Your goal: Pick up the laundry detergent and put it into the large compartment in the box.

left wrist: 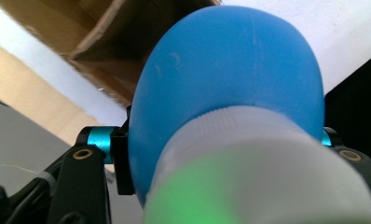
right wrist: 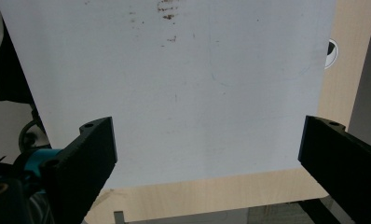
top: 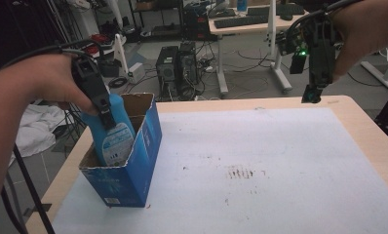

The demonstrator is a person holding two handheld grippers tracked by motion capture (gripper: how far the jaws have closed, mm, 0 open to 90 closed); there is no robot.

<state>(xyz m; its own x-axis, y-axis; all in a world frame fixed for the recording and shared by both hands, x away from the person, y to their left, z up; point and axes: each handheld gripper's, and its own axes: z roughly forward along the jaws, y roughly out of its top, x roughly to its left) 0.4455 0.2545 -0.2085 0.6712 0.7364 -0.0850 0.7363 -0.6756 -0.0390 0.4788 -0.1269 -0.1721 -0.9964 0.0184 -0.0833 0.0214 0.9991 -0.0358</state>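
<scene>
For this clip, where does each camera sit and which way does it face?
High view: above the person's side, facing forward and down on the table; both forearms and tongs enter.
Left gripper view: rides the left tongs, looking along the blue bottle toward the cardboard box.
Right gripper view: rides the right tongs, facing down at the white mat.
Shared: bottle, box, mat.

Both grippers are black: left gripper [top: 106, 114] has teal barrels and brass screws, right gripper [top: 311, 95] a green light

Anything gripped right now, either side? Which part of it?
The left gripper is shut on the blue bottle, clamping its body just below the white cap, over the open blue box. The right gripper is open, holding nothing.
</scene>
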